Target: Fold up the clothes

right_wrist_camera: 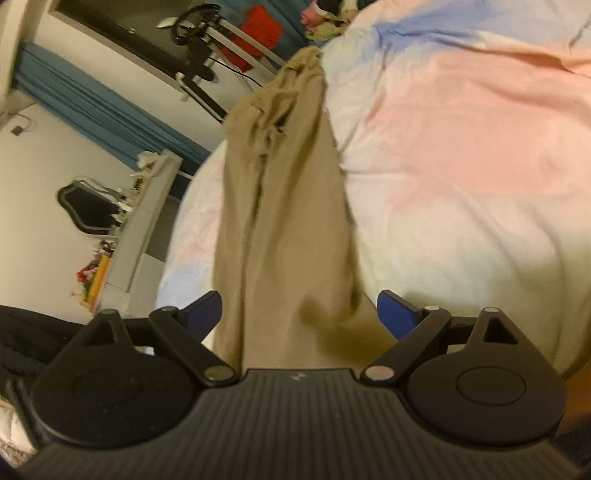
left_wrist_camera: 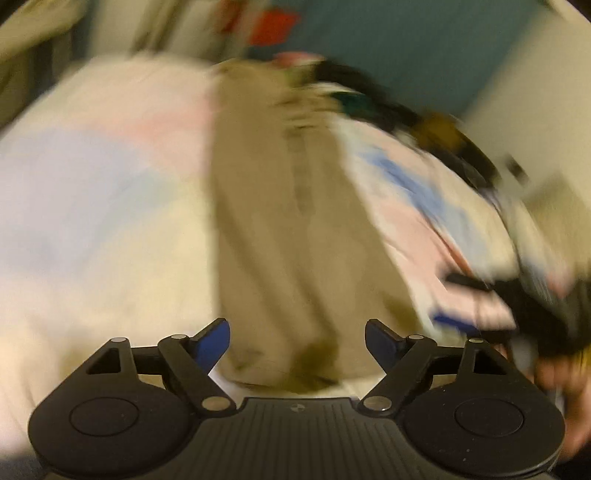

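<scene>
Long khaki trousers (left_wrist_camera: 280, 206) lie stretched lengthwise on a bed with a pastel pink, blue and cream cover (left_wrist_camera: 92, 192). The left wrist view is blurred. My left gripper (left_wrist_camera: 297, 334) hovers over the near end of the trousers, jaws wide apart, blue pads off the cloth. In the right wrist view the trousers (right_wrist_camera: 288, 206) run away from me toward the far edge of the bed cover (right_wrist_camera: 461, 147). My right gripper (right_wrist_camera: 299, 304) is open, and the near end of the cloth lies between its fingers without being pinched.
A heap of mixed clothes (left_wrist_camera: 369, 99) sits at the far end of the bed. A blurred dark gripper-like shape and a hand (left_wrist_camera: 557, 373) show at the left view's right edge. Beside the bed stand a white shelf unit (right_wrist_camera: 147, 221), a blue curtain (right_wrist_camera: 92, 107) and a red item (right_wrist_camera: 260, 26).
</scene>
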Demonstrator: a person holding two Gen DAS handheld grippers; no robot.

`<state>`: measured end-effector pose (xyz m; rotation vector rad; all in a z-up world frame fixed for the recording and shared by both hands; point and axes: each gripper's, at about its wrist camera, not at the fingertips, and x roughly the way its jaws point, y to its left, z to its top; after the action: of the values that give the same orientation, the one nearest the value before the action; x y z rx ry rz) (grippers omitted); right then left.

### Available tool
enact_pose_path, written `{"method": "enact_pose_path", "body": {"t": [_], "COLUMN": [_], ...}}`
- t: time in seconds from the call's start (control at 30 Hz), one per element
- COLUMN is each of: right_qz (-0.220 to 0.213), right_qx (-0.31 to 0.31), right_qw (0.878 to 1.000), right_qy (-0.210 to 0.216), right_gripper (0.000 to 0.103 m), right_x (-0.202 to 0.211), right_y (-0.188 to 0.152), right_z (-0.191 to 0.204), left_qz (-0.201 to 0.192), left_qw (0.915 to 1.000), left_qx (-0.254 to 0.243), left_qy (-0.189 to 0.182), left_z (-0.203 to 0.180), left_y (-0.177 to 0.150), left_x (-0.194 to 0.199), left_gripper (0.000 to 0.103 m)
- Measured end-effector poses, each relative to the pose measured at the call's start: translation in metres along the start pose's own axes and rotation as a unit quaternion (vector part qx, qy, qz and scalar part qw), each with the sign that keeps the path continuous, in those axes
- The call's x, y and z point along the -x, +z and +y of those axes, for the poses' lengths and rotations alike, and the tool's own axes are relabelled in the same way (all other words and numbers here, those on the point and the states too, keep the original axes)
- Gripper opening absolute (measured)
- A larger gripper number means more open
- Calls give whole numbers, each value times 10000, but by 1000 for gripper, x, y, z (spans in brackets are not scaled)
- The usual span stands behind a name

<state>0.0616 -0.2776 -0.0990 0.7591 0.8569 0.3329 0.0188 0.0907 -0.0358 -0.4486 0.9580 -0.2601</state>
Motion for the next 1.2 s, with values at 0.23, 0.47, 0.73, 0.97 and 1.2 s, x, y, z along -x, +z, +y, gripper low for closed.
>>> {"method": "enact_pose_path", "body": {"t": [0.23,0.47,0.73,0.97,1.2], "right_qz": [446,724,132,147,612], "right_qx": [-680,-448,-227,-446,-866], "right_qw": [9952,9944,9981,9959,9927], "right_qy": [-548,-623,-566,-768,-583], "right_gripper": [76,48,11,22,74], "right_x": [-24,-32,-3,-5,-26], "right_y": [1,-10,-15,-12,-14], "right_z": [-25,-15,-7,-12,-23], "left_qz": [497,620,111,227,668], "left_qw": [9866,9918,9932,9909,9878], "left_qx": [1544,1117,1152,1313,1404], "left_qy": [-166,-79,87,196,-17], "left_z": [47,35,37,42,44], "left_y": [13,2,-16,-7,-1], "left_x": [-35,-34,2,-4,-36], "left_gripper": [75,7,7,51,56]}}
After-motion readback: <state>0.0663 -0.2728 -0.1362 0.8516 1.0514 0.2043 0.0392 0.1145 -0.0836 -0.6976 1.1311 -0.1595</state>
